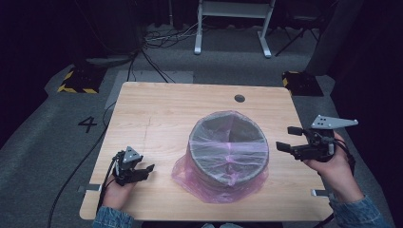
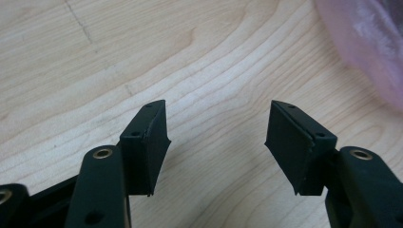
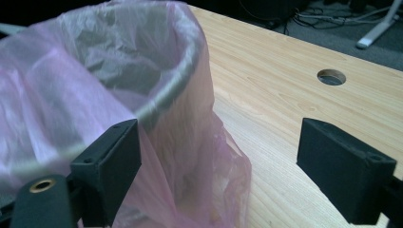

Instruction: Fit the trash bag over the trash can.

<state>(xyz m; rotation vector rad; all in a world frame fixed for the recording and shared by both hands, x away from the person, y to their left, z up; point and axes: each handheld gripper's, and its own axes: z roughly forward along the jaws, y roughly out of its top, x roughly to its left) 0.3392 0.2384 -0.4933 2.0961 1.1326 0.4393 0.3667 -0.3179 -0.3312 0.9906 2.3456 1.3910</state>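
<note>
Now my left gripper and right gripper, jaws spread and empty, flank the pink-bagged bin mid-desk; a cable hole lies beyond, nothing between.

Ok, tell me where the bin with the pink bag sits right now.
In the high view the bin stands right of centre on the table, between the left hand-held gripper and the right hand-held gripper, near the front edge.

Table evenly lit; surroundings dark; close-ups soft
</note>
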